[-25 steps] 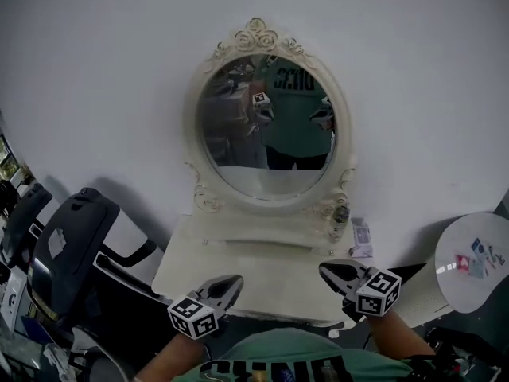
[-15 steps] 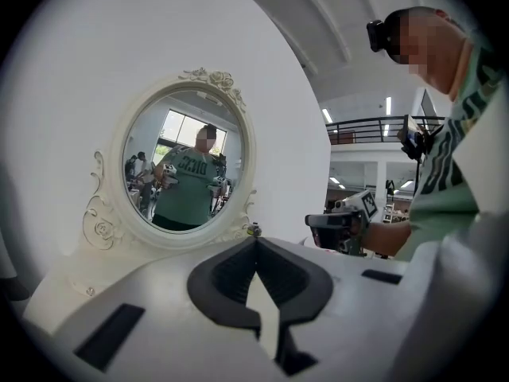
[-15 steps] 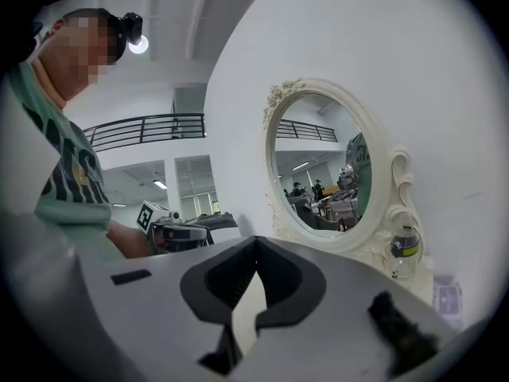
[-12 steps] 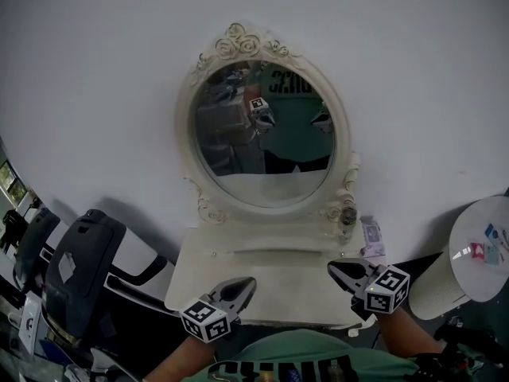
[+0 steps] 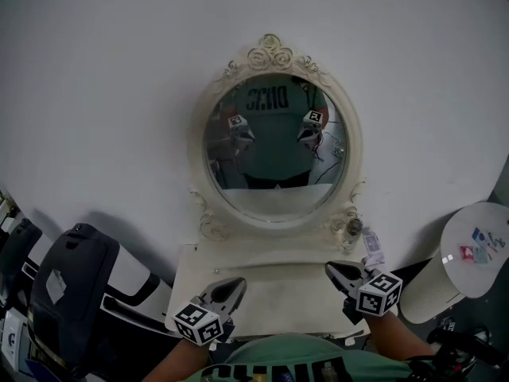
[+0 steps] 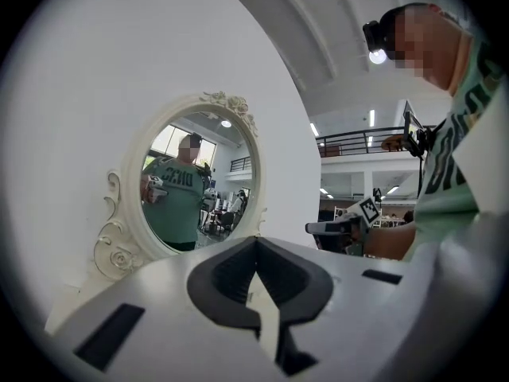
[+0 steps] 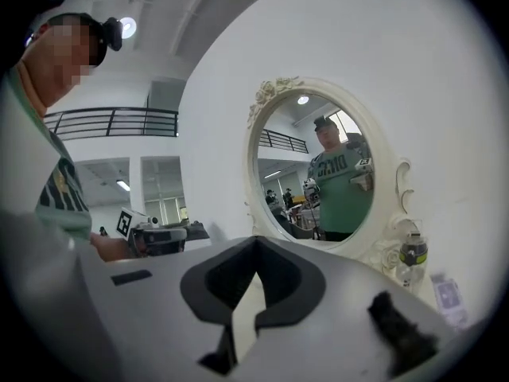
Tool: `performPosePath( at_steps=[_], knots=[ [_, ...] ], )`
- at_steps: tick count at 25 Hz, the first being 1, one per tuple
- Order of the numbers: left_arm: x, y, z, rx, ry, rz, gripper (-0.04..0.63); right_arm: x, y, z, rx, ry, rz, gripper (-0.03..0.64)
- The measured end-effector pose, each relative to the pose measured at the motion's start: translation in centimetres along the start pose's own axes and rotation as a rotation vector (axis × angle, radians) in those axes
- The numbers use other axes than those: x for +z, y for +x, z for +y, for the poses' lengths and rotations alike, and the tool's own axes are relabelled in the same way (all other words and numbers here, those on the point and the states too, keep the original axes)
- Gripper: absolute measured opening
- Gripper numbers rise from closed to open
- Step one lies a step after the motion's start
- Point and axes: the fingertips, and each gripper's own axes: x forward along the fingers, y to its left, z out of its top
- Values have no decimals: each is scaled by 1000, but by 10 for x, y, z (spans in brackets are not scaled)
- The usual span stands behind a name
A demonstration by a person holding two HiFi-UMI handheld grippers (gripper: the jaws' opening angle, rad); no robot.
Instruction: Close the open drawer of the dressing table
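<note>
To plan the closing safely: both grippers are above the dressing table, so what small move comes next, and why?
Probably lower both toward the front edge: left gripper and right gripper are shut, empty, over the dressing table top; no view shows the drawer front.

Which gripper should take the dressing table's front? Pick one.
Left, marginally: left gripper hangs nearer the front edge and middle of the dressing table; right gripper sits farther in. Both shut.

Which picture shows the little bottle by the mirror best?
The right gripper view: the bottle stands close, beside the mirror. The head view shows it tiny; the left gripper view misses it.
</note>
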Motion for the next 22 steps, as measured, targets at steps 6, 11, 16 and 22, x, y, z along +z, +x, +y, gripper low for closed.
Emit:
performPosePath(
  at_steps=[6,11,16,22],
  knots=[
    [-4,11,-1,-7,-20,-3,9,5,-1,-12,-20,-52,29,11],
    [-1,23,-7,-22,-14,-12,9,5,1,-14,-9,-92,46,11],
    [2,24,-9,-19,-13,-18,9,7,0,-15,-3,-102,50,11],
    [3,19,-10,-23,-7,-27,9,7,2,-10,5,-113,54,11]
  ],
)
